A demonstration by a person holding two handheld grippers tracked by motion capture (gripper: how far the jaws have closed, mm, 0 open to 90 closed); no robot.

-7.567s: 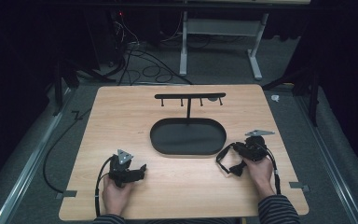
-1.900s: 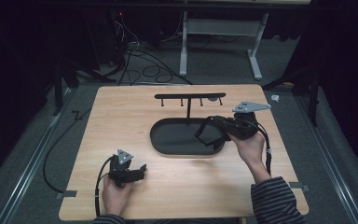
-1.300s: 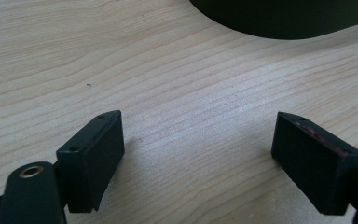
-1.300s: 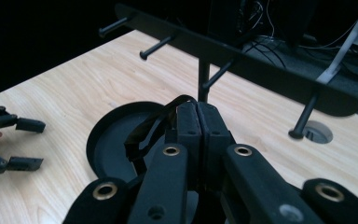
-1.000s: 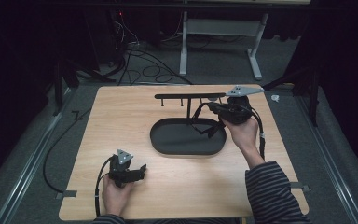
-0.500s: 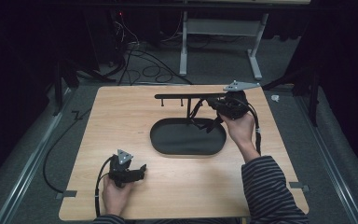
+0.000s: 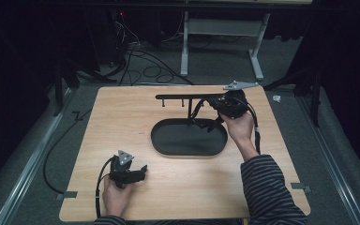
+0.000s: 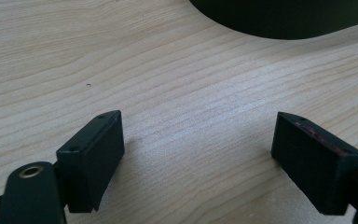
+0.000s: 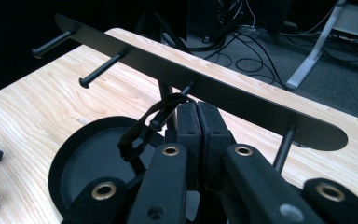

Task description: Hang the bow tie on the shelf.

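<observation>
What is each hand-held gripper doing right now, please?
Left hand-held gripper: open, empty, low over the table.
Right hand-held gripper: shut on a black strap at the rack.

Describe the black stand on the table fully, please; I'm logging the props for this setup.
The stand is matte black, metal by the look: an oval tray base flat on the wooden table, a thin upright post, and a flat crossbar with rounded ends. Several short pegs with knobbed tips jut from the bar. The right gripper, shut on a black strap, sits just under the bar; the strap loops at a peg.
</observation>
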